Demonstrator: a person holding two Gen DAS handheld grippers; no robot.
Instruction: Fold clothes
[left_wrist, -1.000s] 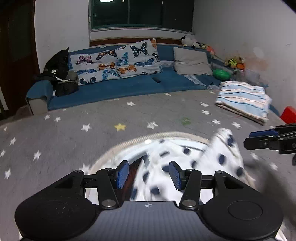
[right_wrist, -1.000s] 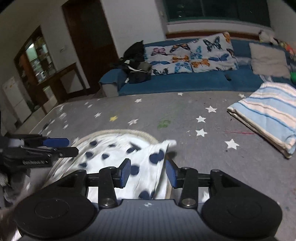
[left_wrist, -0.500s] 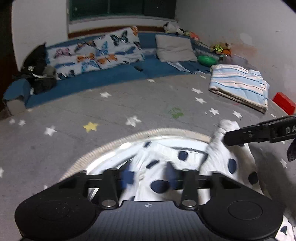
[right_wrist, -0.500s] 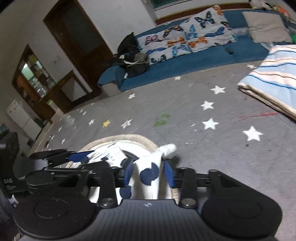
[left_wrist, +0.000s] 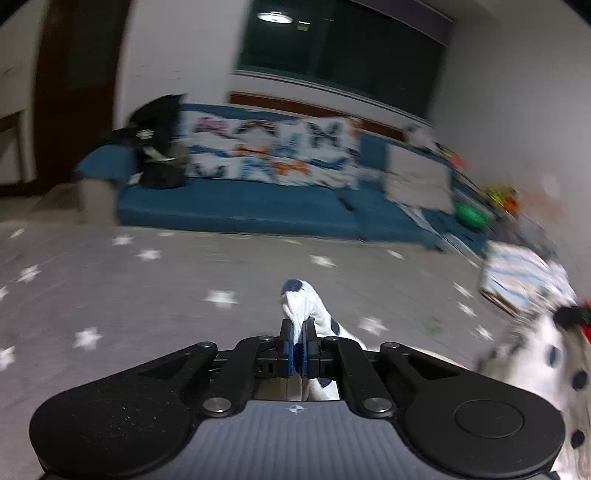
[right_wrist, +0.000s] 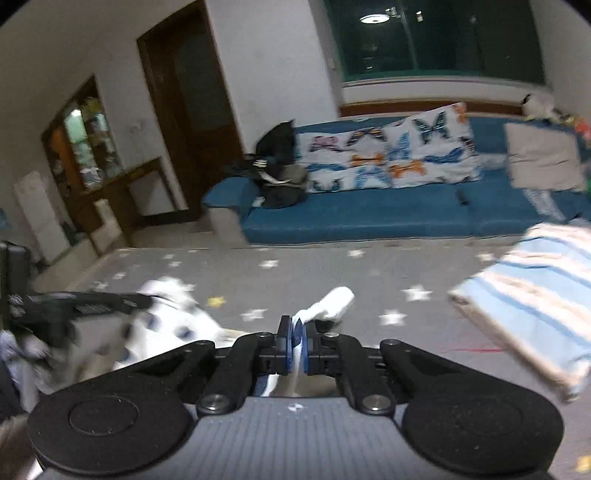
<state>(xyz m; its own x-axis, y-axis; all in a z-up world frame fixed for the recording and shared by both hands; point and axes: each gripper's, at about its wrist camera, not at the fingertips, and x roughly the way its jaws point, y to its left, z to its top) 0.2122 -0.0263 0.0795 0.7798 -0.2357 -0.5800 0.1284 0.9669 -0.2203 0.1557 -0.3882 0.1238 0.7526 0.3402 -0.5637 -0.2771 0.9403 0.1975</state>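
The white garment with dark spots (left_wrist: 306, 306) is held clear of the grey star-patterned carpet (left_wrist: 147, 295), pinched at two places; the left tool (left_wrist: 295, 341) is seen closed on one bunched corner, a tuft of cloth standing up beyond its blue pads (left_wrist: 291, 350); the right tool (right_wrist: 295, 341) is likewise clamped on another corner, whose white end (right_wrist: 332, 301) pokes out ahead of it. In the right wrist view the cloth is seen slung between the two tools, the left one showing at the far left edge; both views are smeared by motion, so the exact lie of the fabric cannot be told. The step in hand is judged to be the lifting and spreading of the garment, before any fold is made. For the next move the two corners would need to be drawn apart until the cloth hangs flat, then lowered onto a bare stretch of carpet, kept well clear of the striped folded blanket (right_wrist: 535, 295) to the right; both grips would need to be held firm until the cloth is laid down. The blue sofa (right_wrist: 369, 214) lies well beyond.
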